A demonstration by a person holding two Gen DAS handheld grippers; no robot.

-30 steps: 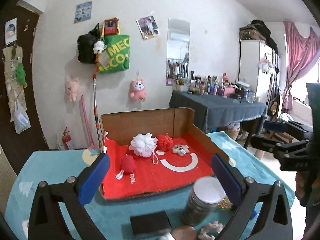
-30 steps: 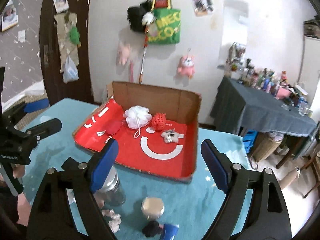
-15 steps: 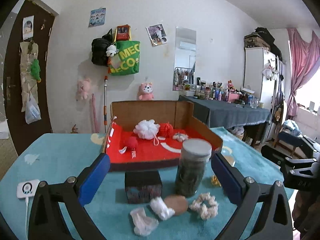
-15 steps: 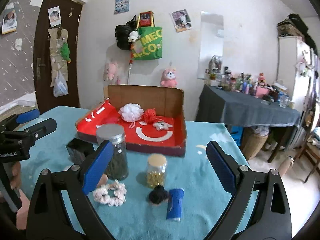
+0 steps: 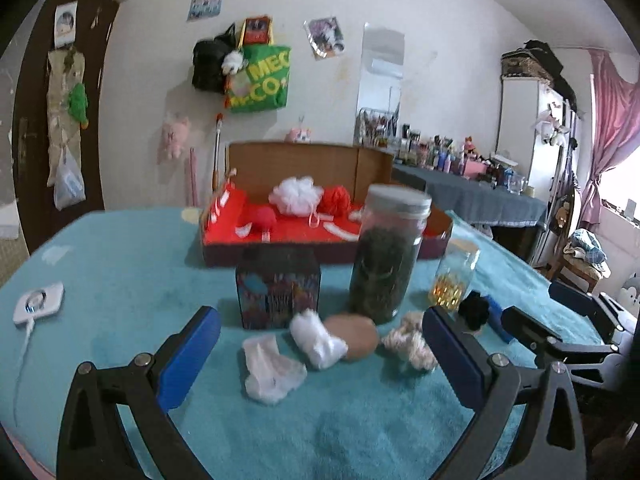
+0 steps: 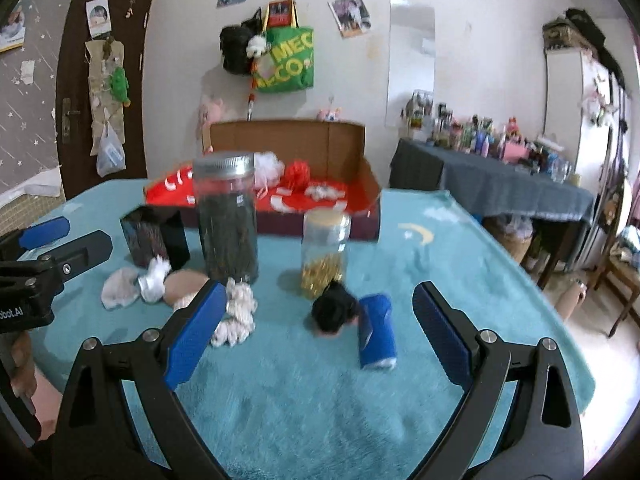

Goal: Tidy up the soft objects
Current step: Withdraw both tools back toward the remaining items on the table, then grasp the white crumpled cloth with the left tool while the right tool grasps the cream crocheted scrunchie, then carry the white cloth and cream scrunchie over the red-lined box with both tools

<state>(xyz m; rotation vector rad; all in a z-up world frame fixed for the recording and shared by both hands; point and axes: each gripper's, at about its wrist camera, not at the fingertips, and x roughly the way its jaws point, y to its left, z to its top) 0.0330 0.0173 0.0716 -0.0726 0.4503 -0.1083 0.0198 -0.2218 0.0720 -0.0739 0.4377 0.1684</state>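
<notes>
While both tongs (image 5: 320,344) (image 6: 316,332) hang spread, cardboard box (image 5: 296,160) holding white pouf (image 5: 296,196), red pouf (image 5: 337,199), tall jar (image 5: 384,252) dark-filled.

White sock (image 5: 269,372): crumpled, flat on the teal tabletop (image 5: 120,280), nearest the front.
Rolled white cloth (image 5: 318,340): bundled, just right of the sock, touching the tan pad.
Tan pad (image 5: 354,334): round, soft-looking, lying before the dark jar.
Cream scrunchie (image 5: 408,344): ruffled ring, lying flat just right of the pad.
Black fuzzy piece (image 6: 334,310): dark clump touching the blue roll.
Blue roll (image 6: 376,332): lying on its side.
Box (image 5: 296,160): cardboard, red-lined, holding a white pouf (image 5: 296,196), a red pouf (image 5: 336,200), a red ball (image 5: 262,216).
</notes>
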